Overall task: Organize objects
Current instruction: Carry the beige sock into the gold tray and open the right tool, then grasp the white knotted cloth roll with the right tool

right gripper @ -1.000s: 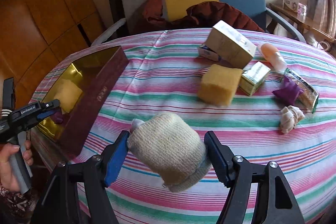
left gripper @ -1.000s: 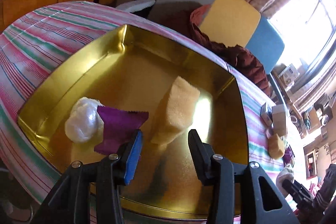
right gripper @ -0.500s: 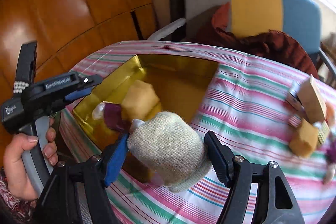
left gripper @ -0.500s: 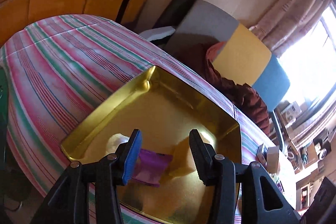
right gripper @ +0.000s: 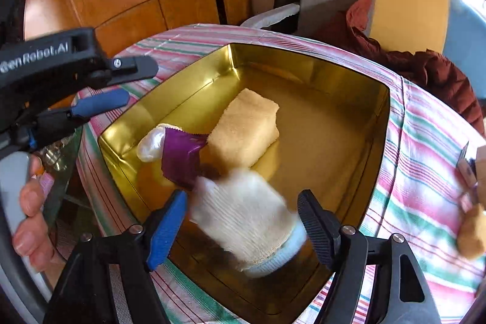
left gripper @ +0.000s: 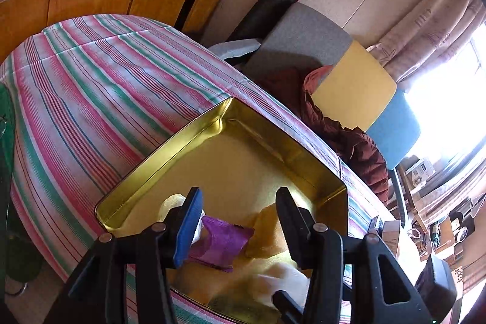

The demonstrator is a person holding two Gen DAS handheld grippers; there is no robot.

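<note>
Right tool [right gripper: 240,225] has swung from the desk's middle to over the gold tin [right gripper: 376,141], and its fingers have spread wide, releasing the knit sock roll [right gripper: 246,220], which sits blurred between them, apart from both pads, over the tin's near part. Striped desk [left gripper: 91,99] carries the tin. Inside: yellow sponge [right gripper: 246,132], purple packet [right gripper: 179,155] touching it, white bundle [right gripper: 150,143] beside the packet. Left tool [left gripper: 240,223] released, empty, at the tin's edge.
</note>
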